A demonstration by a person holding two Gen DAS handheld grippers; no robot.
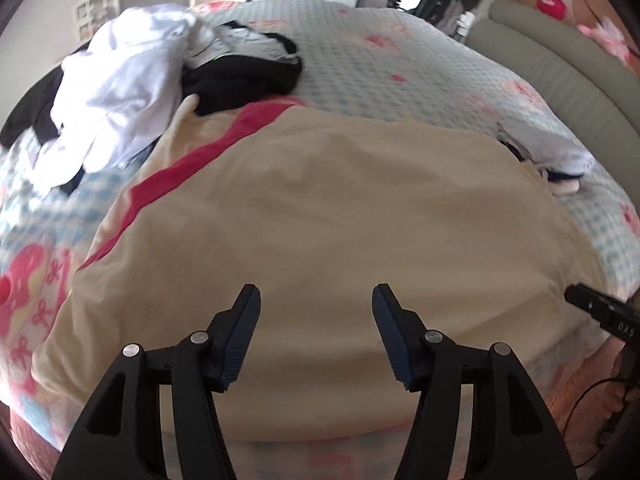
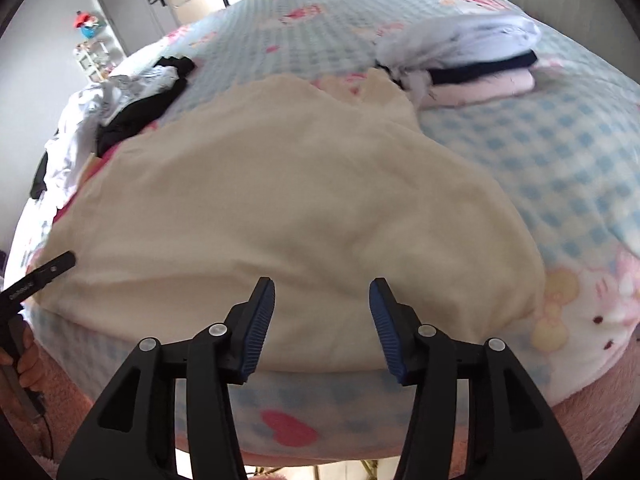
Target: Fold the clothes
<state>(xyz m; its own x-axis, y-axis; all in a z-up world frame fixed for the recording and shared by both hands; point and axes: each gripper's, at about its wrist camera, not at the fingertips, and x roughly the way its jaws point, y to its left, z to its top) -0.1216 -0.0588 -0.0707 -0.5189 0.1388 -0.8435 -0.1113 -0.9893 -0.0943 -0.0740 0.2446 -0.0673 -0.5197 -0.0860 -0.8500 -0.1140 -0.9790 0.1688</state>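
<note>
A cream garment (image 1: 320, 216) with a pink-red stripe (image 1: 188, 164) lies spread flat on the bed, reaching the near edge. The same cream garment (image 2: 280, 208) fills the middle of the right wrist view. My left gripper (image 1: 316, 300) hovers open over its near hem, nothing between the fingers. My right gripper (image 2: 322, 292) is open too, above the garment's near right part. The right gripper's tip (image 1: 600, 312) shows at the right edge of the left view. The left gripper's tip (image 2: 40, 276) shows at the left edge of the right view, held by a hand (image 2: 28, 364).
A heap of white and black clothes (image 1: 132, 80) lies at the back left of the bed. A stack of folded clothes (image 2: 472, 60) sits at the back right. The bed has a blue checked cartoon blanket (image 2: 540, 152). A grey headboard (image 1: 560, 72) curves along the right.
</note>
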